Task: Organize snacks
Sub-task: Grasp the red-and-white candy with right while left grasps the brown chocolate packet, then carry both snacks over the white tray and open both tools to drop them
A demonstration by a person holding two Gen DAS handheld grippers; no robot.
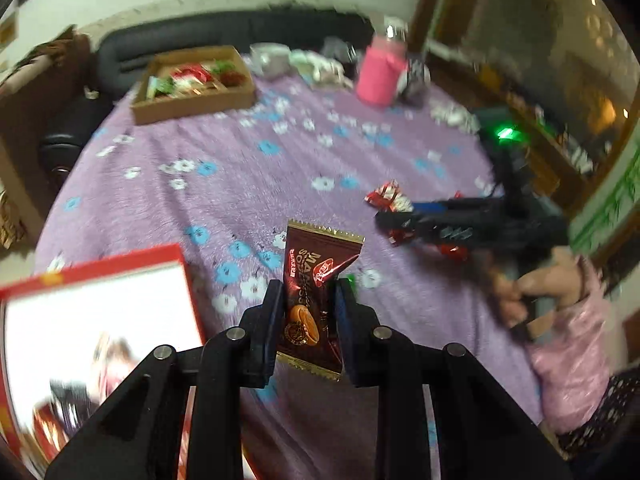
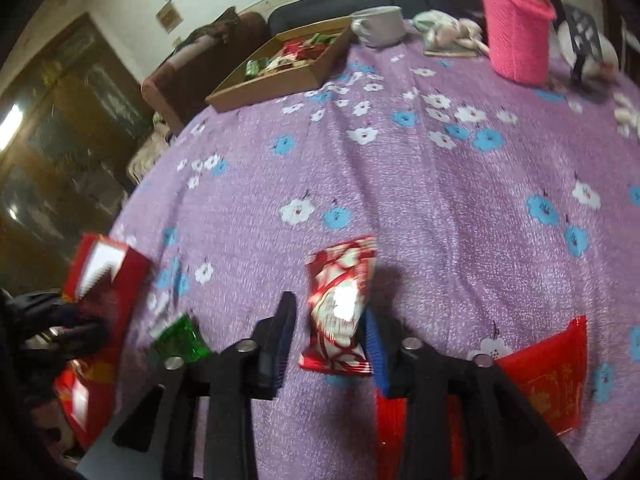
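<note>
Left gripper [image 1: 310,292] is nearly closed, its two black fingers pinching a brown coffee-candy packet [image 1: 316,300] and holding it upright above the purple flowered tablecloth [image 1: 240,184]. A red-edged box [image 1: 96,320] with a white inside sits at the lower left of that view, blurred.

Right gripper [image 2: 330,320] is partly open, with a gap on the left side of the red and white snack packet [image 2: 340,308] that stands between its fingers. The packet lies close against the blue-padded right finger [image 2: 374,344]; whether they touch cannot be told.

Near the right gripper lie one green wrapped candy [image 2: 180,338] and two red packets [image 2: 548,380], one of them partly under the gripper. At the far end of the table stand one cardboard tray [image 2: 280,80] with several snacks inside, one white mug [image 2: 380,26] and one pink knitted container [image 2: 518,36].
</note>
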